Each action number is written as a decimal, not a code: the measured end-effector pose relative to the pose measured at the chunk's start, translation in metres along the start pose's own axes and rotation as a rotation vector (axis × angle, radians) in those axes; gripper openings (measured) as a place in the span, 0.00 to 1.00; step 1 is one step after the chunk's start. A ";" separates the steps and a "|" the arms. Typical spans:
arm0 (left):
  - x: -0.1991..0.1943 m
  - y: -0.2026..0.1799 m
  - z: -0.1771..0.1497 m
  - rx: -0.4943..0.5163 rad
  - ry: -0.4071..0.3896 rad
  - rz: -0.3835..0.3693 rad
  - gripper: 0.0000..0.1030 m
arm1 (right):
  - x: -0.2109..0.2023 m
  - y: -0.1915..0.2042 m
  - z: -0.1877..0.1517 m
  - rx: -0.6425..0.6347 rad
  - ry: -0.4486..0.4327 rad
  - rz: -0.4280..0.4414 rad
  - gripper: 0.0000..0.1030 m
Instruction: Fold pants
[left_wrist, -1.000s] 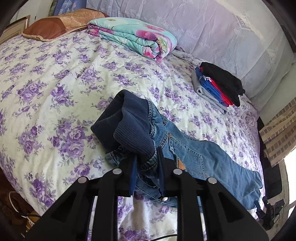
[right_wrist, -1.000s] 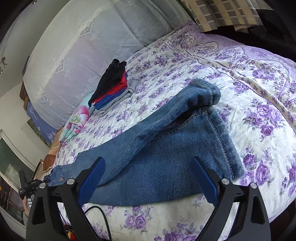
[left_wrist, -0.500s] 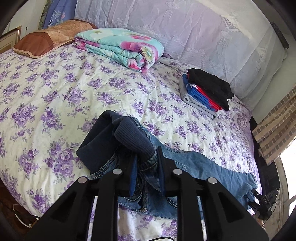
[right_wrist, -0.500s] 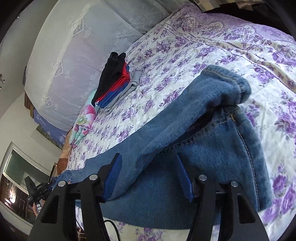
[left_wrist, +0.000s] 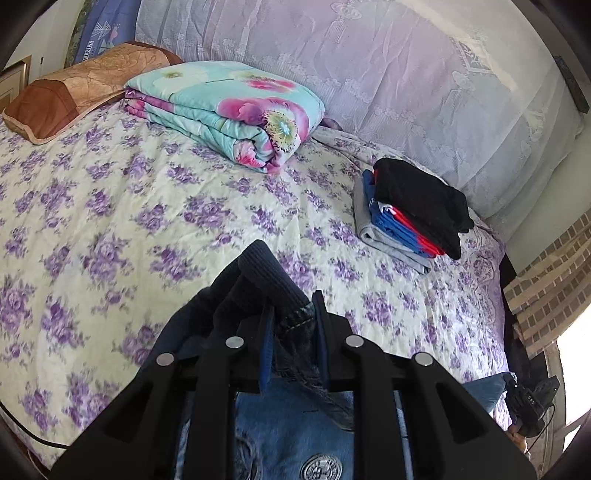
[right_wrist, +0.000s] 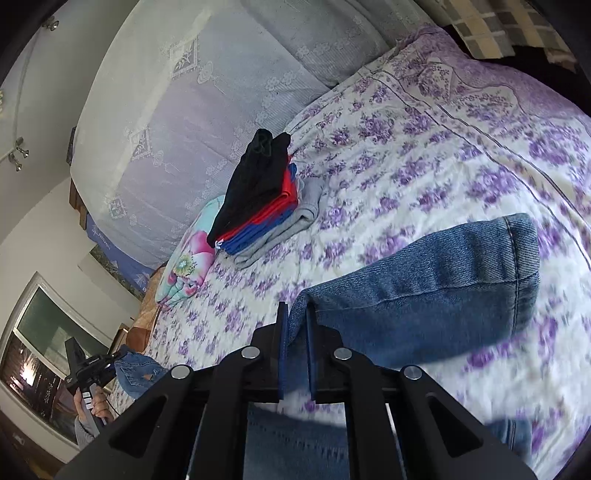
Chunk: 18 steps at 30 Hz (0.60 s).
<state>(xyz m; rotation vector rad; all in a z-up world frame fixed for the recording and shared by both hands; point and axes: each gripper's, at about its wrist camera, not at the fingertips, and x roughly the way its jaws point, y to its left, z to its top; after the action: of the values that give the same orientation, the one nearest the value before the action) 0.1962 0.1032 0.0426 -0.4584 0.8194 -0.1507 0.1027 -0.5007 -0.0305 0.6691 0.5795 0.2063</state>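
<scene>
Both grippers clamped on blue denim jeans above the purple-flowered quilted bedspread.

Left gripper pinching ribbed navy waistband; right gripper nipping a stitched hem. At 1 o'clock, stack of folded black, red, blue, grey garments; at 12, rolled floral turquoise blanket.

A bed in purple-flowered sheeting is carrying a brown pillow, 1 folded floral quilt, a stack of folded clothes and jeans.

The right gripper is now pinched shut on the jeans — both ends are lifted higher off the bed.
</scene>
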 end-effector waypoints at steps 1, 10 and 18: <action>0.011 -0.002 0.009 -0.013 0.003 0.001 0.17 | 0.014 0.000 0.014 0.000 0.004 -0.009 0.08; 0.147 0.044 0.046 -0.266 0.120 0.123 0.22 | 0.155 -0.061 0.085 0.149 0.036 -0.247 0.12; 0.076 0.029 0.047 -0.134 -0.109 0.241 0.75 | 0.114 -0.049 0.061 0.066 0.022 -0.238 0.48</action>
<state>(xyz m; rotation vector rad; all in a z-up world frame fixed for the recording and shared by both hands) 0.2809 0.1215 0.0064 -0.4860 0.7738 0.1520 0.2314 -0.5297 -0.0729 0.6557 0.6838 -0.0282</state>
